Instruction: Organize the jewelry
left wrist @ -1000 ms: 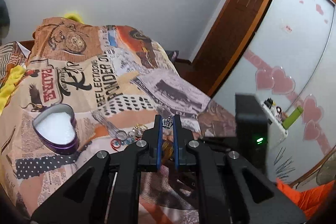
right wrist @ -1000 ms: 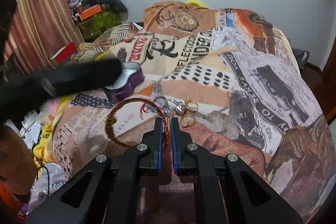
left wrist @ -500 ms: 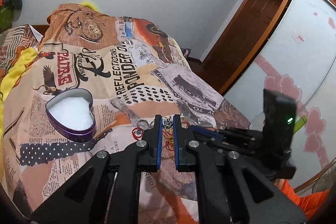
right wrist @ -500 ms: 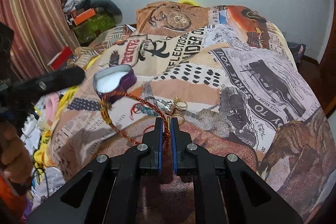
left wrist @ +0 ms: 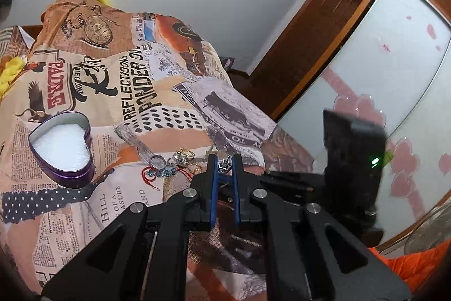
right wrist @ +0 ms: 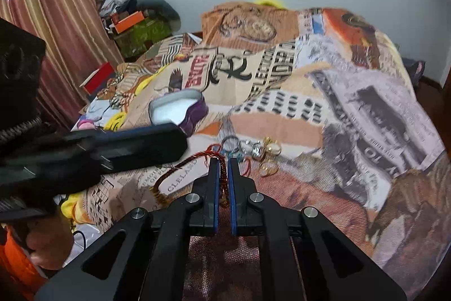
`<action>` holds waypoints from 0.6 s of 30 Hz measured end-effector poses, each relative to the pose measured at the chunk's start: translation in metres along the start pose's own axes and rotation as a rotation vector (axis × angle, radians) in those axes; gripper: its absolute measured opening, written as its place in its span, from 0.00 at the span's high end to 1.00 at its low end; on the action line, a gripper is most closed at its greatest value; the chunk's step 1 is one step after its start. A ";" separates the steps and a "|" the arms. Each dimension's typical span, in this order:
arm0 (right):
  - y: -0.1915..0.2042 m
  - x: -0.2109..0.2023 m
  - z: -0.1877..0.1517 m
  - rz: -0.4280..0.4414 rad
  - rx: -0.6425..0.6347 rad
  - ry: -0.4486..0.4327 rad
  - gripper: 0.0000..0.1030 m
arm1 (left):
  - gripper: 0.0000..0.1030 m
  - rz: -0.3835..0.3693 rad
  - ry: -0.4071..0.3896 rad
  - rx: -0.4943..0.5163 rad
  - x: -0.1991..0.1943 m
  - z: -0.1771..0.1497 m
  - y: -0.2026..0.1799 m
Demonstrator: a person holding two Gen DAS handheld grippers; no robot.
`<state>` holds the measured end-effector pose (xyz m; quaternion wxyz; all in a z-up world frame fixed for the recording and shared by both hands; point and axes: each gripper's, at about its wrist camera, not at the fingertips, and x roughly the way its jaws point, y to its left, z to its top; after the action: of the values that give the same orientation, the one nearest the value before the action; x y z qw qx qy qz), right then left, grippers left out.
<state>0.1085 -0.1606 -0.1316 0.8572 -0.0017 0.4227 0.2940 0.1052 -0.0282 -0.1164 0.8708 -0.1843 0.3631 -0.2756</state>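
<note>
A bed covered with a newspaper-collage bedspread (left wrist: 118,92) fills both wrist views. In the left wrist view, the left gripper (left wrist: 224,162) sits at lower centre of the frame, its two blue-padded fingers closed on a small silver ring (left wrist: 224,164) with a crown-like top, held at the fingertips above the fabric. To the left of the fingertips, in the middle of the frame, a small heap of jewelry (left wrist: 174,164) lies on the bedspread: silver and gold rings, blue beads and a red cord. Farther left sits an open heart-shaped purple tin (left wrist: 63,150) with a white lining, well apart from the heap. The other tool appears as a blurred black shape at the right of the frame, in front of a wardrobe door (left wrist: 394,75) decorated with pink hearts. In the right wrist view, the right gripper (right wrist: 223,164) is at lower centre, its fingers pinched on a twisted red-and-gold bangle (right wrist: 180,168) whose loop swings out to the left of the fingertips. Just beyond the fingertips lie the rings and beads, with two gold rings (right wrist: 270,157) to the right. The heart tin is in the middle left, partly hidden by the blurred black left tool crossing the frame. Striped curtains (right wrist: 56,19) hang at upper left.
</note>
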 end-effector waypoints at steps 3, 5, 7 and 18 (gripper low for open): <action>-0.003 -0.003 -0.001 0.004 0.015 -0.009 0.95 | 0.92 0.020 -0.013 -0.029 -0.006 0.002 0.010; -0.004 -0.006 -0.001 0.005 0.023 -0.019 0.95 | 0.92 0.038 -0.014 -0.041 -0.008 0.002 0.017; -0.004 -0.010 0.001 0.007 0.024 -0.028 0.95 | 0.92 0.066 -0.011 -0.044 -0.009 0.000 0.022; 0.008 -0.018 0.009 -0.013 -0.005 -0.068 0.95 | 0.92 0.110 0.032 -0.001 -0.005 -0.017 0.023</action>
<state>0.1025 -0.1613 -0.1110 0.8730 0.0034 0.3927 0.2893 0.0981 -0.0092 -0.1373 0.8787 -0.1601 0.3864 -0.2302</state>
